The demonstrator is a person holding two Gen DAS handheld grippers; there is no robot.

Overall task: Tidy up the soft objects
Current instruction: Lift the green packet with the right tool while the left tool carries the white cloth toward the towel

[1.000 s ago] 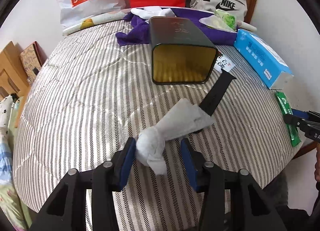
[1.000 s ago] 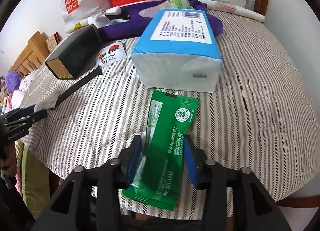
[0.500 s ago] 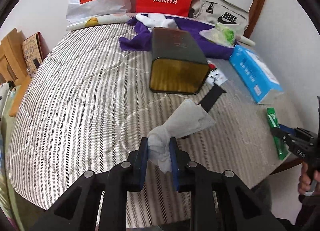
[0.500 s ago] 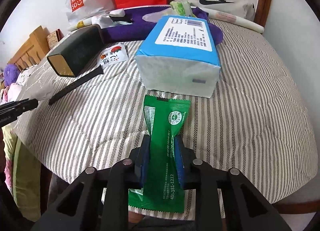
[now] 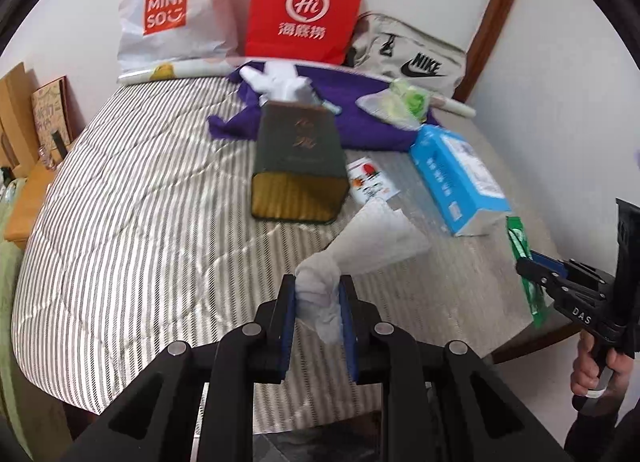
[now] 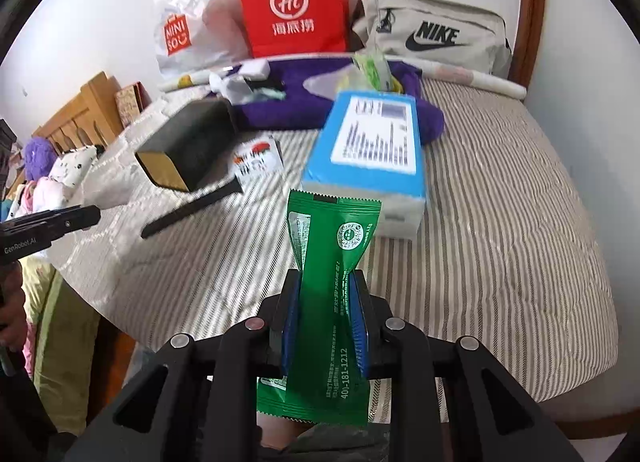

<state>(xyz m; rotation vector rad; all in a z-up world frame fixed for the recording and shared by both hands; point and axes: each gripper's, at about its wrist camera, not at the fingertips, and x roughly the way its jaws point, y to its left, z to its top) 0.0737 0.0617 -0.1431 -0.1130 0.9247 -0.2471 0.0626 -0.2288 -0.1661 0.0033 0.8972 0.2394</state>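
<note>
Left wrist: left gripper pinching tissue.

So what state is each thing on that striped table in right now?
Left gripper: shut on crumpled white tissue, lifted.
Right gripper: shut on green foil sachet, lifted.
Dark rectangular tin: on its side, open end facing us.
Blue tissue pack: lying flat.
Red paper bag: upright.

left fingers now clamping tissue, right fingers clamping green packet, both lifted
</note>
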